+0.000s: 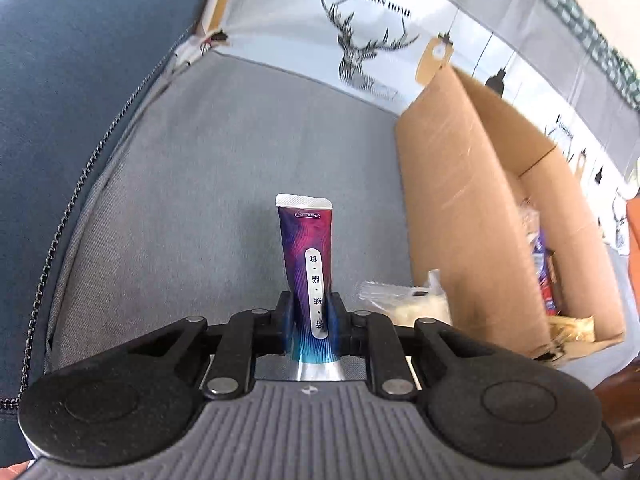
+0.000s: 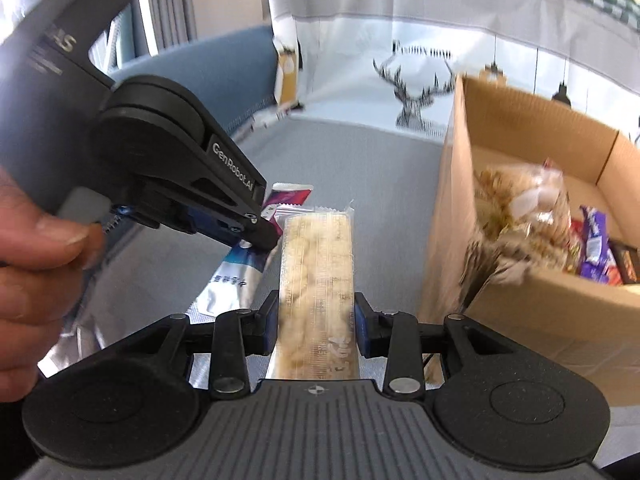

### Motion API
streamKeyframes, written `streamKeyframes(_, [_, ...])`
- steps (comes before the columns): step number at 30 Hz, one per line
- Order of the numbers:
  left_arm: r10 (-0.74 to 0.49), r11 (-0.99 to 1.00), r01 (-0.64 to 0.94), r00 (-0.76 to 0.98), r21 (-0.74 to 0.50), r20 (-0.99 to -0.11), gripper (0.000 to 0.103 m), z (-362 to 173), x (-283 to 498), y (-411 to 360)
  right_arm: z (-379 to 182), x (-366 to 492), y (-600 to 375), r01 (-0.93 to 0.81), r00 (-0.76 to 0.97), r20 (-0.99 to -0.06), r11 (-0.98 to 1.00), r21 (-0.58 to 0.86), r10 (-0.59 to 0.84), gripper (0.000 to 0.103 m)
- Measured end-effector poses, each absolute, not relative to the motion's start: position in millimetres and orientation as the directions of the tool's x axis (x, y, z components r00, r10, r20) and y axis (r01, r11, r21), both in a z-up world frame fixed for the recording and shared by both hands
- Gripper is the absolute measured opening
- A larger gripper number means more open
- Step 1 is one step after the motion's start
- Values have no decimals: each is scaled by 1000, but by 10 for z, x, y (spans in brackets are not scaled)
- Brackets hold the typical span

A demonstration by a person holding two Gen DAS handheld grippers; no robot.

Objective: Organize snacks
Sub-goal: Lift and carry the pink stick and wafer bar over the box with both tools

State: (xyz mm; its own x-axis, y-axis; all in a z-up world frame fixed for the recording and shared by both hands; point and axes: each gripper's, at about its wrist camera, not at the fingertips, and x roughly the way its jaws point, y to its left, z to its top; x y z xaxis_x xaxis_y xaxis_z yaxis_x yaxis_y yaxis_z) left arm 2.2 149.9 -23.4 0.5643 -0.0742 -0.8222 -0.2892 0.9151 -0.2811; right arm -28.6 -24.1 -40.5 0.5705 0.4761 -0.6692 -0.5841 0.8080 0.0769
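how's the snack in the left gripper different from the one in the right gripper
The purple packet in the left gripper is opaque, with a white label strip; the clear-wrapped bar in the right gripper shows pale, lumpy food inside. The packet is narrower than the bar. Both are long, sealed and clamped between the pads.

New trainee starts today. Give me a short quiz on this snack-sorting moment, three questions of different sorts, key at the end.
1. True or false: the left gripper is closed on a purple packet.
2. Multiple choice: what does the right gripper hold? A) a chocolate bar B) a clear-wrapped pale snack bar C) nothing
3. Fill in: the cardboard box on the grey cushion already holds ____.

Key
1. True; its blue pads press both sides of the packet.
2. B; the clear-wrapped pale snack bar sits between the pads.
3. Snacks; a bag of pale snacks and purple wrappers lie inside.
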Motion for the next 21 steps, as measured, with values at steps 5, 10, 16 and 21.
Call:
streamKeyframes(5, [-76,914,-282,587,-292,-806,18,-158,17,1514,-303,-389,-306,-597,606,-625,801,52,492,38])
streamKeyframes(10, [-79,915,-271,605,-298,-792,18,-112,45,1500,-171,-417,-345,-600,621,-595,798,58,510,38])
streamKeyframes(16, [-88,911,-257,643,-323,-761,18,-55,52,1485,63,-410,-444,-611,640,-559,790,45,527,38])
streamKeyframes(21, [-88,907,-247,681,-341,-727,18,16,73,1433,338,-232,-642,-617,649,-538,786,42,538,38])
